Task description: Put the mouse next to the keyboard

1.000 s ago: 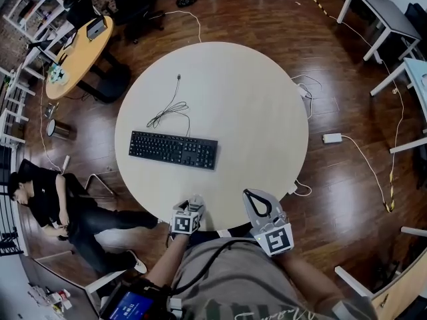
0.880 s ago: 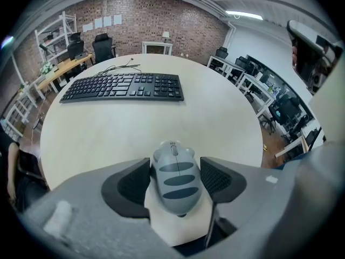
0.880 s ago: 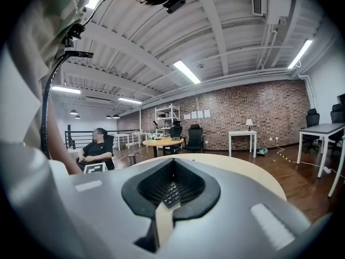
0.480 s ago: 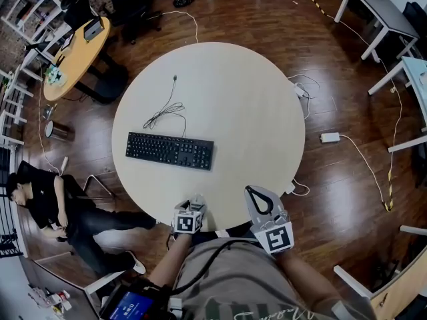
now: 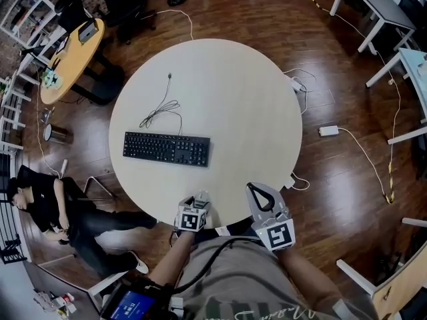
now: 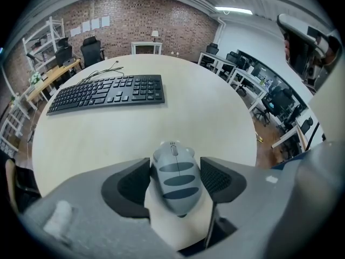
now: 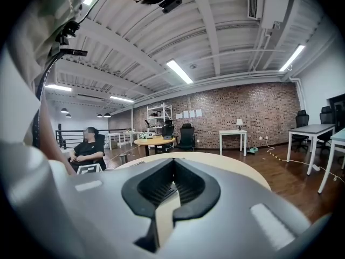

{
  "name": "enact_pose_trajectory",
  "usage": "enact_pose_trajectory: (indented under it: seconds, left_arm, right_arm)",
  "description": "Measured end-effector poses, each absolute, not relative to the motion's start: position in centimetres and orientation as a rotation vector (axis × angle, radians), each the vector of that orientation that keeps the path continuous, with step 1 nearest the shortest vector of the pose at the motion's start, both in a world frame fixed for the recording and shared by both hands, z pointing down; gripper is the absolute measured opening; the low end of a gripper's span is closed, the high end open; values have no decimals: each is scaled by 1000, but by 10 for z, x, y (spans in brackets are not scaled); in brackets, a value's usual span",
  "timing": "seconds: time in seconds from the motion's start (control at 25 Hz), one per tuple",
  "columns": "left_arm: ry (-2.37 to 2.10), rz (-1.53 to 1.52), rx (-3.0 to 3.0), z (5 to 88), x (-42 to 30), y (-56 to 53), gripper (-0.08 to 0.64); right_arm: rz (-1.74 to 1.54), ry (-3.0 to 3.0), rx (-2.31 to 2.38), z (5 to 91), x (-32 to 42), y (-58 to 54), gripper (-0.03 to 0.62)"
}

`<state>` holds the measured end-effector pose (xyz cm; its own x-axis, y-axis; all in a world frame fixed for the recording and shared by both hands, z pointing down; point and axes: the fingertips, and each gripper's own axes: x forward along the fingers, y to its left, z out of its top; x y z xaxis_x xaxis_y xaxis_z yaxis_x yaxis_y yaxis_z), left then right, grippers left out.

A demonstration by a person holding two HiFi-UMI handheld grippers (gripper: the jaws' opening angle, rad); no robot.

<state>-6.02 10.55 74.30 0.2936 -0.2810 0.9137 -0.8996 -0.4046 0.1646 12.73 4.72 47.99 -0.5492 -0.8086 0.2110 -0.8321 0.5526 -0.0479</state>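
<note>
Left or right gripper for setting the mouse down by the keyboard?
Left. The left gripper is shut on the grey mouse, and the keyboard lies ahead of it on the table. The right gripper is shut with nothing in it.

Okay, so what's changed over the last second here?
Nothing visibly changed apart from a slight shift of the head view. The left hand-held gripper still holds the mouse at the table's near edge, the right hand-held gripper stays shut and empty, and the keyboard and its cable lie where they were.
</note>
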Motion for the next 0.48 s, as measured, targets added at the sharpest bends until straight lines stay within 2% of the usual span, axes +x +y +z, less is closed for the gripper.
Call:
enact_pose_trajectory:
  seconds: [0.48]
  left_arm:
    - [-1009,1129,1946,742,-29,102,304]
  right_arm:
    - [202,-2598,1434,479,140,52,5]
